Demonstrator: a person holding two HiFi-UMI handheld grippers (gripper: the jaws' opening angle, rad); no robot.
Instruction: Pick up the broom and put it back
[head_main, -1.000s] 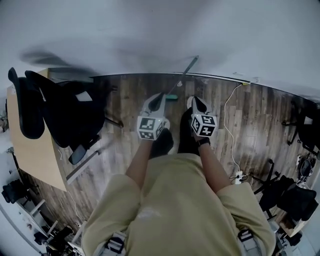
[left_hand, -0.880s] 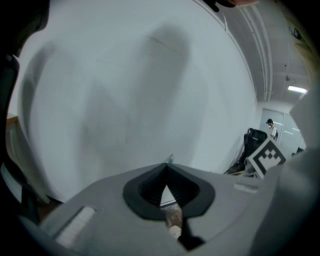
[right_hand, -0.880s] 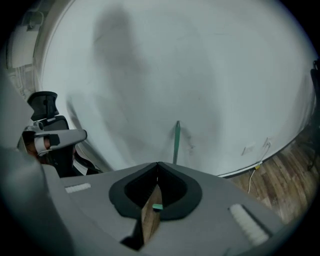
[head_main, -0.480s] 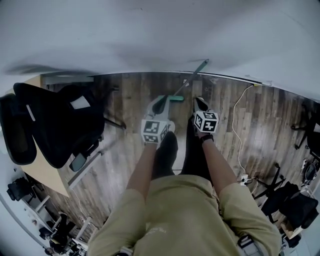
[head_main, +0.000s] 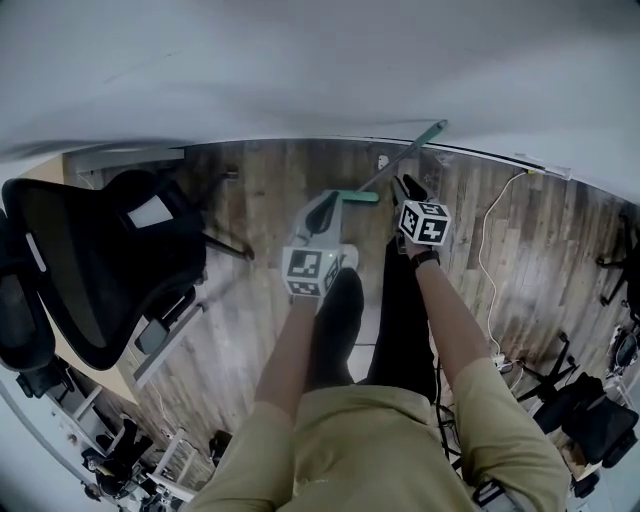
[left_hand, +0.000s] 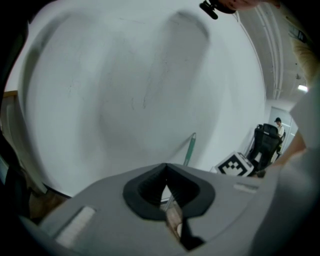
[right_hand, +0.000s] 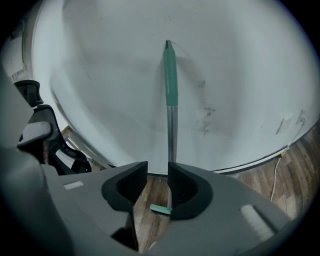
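The broom (head_main: 400, 160) leans against the white wall (head_main: 300, 70). Its green brush end sits on the wood floor (head_main: 270, 190) just out from the skirting, and its green-capped handle slants up and to the right across the wall.

The person stands facing it, arms reaching down and forward, with a gripper in each hand.

The right gripper (head_main: 405, 185) is the nearer of the two, its tip just beside the lower part of the shaft. In the right gripper view the jaws (right_hand: 157, 167) stand apart, having just been opening, and nothing is pressed between the pads. The broom (right_hand: 171, 80) rises straight up beyond them, its metal shaft lining up with the inner edge of the right-hand jaw. The green brush end shows on the floor through the gap. From where I stand I cannot tell whether the shaft already touches that jaw.

The left gripper (head_main: 330, 203) hangs to the left of the brush end, close above it. Its jaws (left_hand: 166, 167) meet at the tips, empty, and the broom (left_hand: 189, 150) leans on the wall beyond them.

A black office chair (head_main: 100, 260) stands off to the person's left, and a white cable (head_main: 487, 260) trails over the floor on the right.
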